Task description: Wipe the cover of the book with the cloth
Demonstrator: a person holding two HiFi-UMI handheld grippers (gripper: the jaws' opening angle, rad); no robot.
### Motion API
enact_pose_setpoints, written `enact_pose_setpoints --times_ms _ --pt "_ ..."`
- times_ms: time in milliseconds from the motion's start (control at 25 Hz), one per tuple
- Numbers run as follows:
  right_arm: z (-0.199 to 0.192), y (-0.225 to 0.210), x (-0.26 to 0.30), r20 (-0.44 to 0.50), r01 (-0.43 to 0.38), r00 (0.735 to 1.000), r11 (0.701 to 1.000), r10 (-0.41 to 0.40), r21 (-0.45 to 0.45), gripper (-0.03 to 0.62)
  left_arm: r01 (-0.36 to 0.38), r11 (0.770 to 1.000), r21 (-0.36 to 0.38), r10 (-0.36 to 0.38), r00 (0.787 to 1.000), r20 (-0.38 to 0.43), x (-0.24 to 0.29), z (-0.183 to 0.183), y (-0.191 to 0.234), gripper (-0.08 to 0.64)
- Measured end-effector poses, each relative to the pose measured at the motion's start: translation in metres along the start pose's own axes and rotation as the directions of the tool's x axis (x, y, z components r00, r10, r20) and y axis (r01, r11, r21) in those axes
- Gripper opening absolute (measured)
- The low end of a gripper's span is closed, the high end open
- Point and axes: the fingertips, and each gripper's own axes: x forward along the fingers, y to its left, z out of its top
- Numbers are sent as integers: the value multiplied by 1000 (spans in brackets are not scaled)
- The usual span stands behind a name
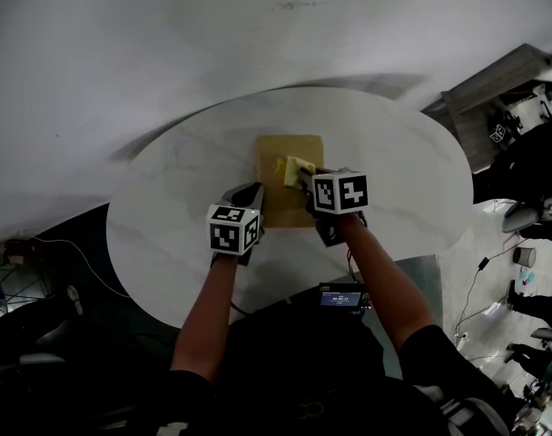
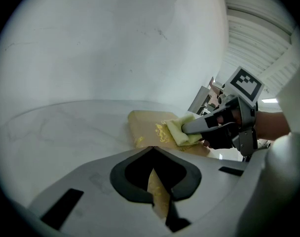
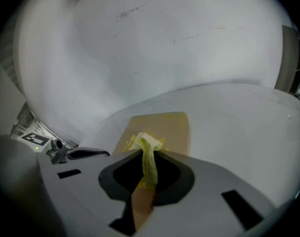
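White wall (image 1: 167, 44) behind; round pale marbled table (image 1: 167, 207) in front of it, person standing at the near edge, dim clutter on the floor to both sides. Item one: book (image 1: 290, 148), tan cover with gold lettering, lying flat near the middle of the table, long side running away from the person. Item two: cloth (image 1: 294, 169), yellow, bunched, resting on the cover towards the right side, roughly halfway along its length. Item three: right gripper (image 3: 149, 149), jaws pinching a fold of the cloth, the free end spilling forward past the tips onto the cover. Item four: left gripper (image 2: 152, 149), jaws drawn together with tips meeting and nothing between them, set at the near left corner of the book; a strip of cover shows through the slit behind the tips. Whether it bears down on the book or only rests beside the edge cannot be told. Step in hand, as judged: the wiping itself, cloth in contact, left side likely steadying. Next move calls for drawing the cloth across the cover with light downward pressure, covering the far and left portions, keeping the pinch firm and the book from sliding on the smooth top.
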Motion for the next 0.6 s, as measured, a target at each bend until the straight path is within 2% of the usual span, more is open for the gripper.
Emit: enact_pose_setpoints --times_ms 600 --pt "-14 -44 -29 34 53 998 996 -56 78 87 -3 1000 3 3 1000 -2 1 0 1 2"
